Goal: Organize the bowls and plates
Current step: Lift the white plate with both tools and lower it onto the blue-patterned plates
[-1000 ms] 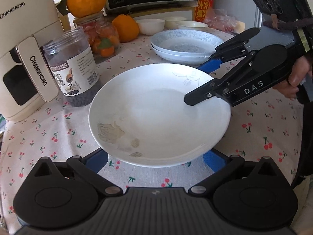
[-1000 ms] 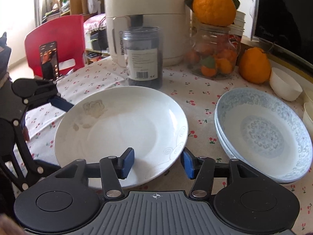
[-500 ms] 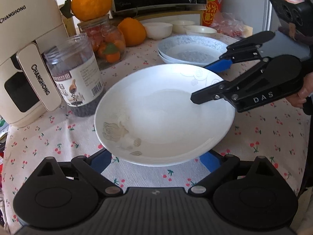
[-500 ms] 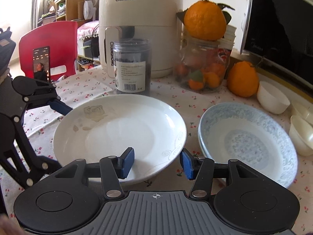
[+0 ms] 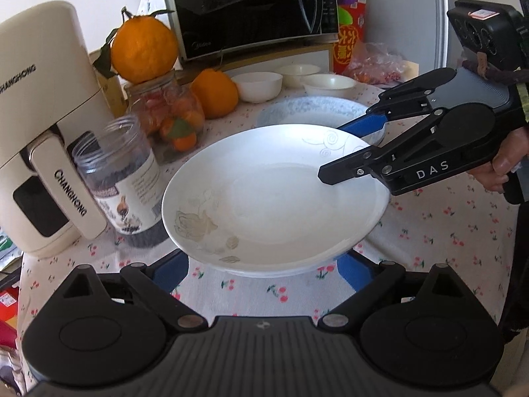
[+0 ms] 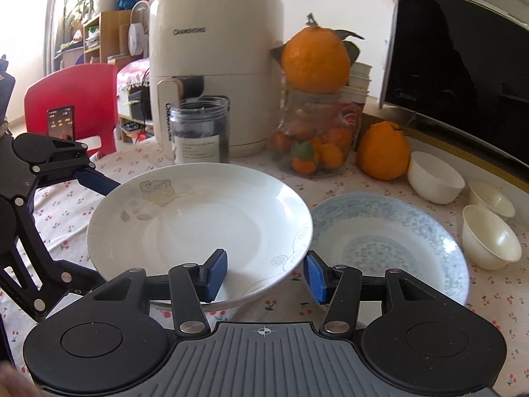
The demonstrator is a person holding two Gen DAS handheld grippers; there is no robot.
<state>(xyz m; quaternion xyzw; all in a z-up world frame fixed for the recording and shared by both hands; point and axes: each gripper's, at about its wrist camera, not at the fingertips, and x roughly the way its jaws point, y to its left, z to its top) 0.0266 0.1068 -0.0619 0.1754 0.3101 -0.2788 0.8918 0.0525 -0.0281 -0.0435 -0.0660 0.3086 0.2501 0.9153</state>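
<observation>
A white plate (image 5: 274, 198) with a faint flower print hangs above the table. My right gripper (image 6: 264, 273) is shut on its near rim, one pad above and one below; it also shows in the left wrist view (image 5: 360, 145). The plate (image 6: 198, 228) tilts slightly. My left gripper (image 5: 264, 264) is open, its blue pads under the plate's opposite rim, apart from it. A stack of blue-patterned plates (image 6: 390, 244) lies on the table to the right of the white plate, also seen in the left wrist view (image 5: 314, 109).
A dark-filled jar (image 6: 201, 132), an air fryer (image 6: 215, 66), a jar of oranges (image 6: 314, 139) and a loose orange (image 6: 383, 152) stand behind. Three small white bowls (image 6: 433, 178) sit by the microwave (image 5: 251, 10). The tablecloth has a cherry print (image 5: 446, 225).
The white plate has risen off the table, held by my right gripper, and both cameras now sit higher. The left gripper stays open beneath its rim.
</observation>
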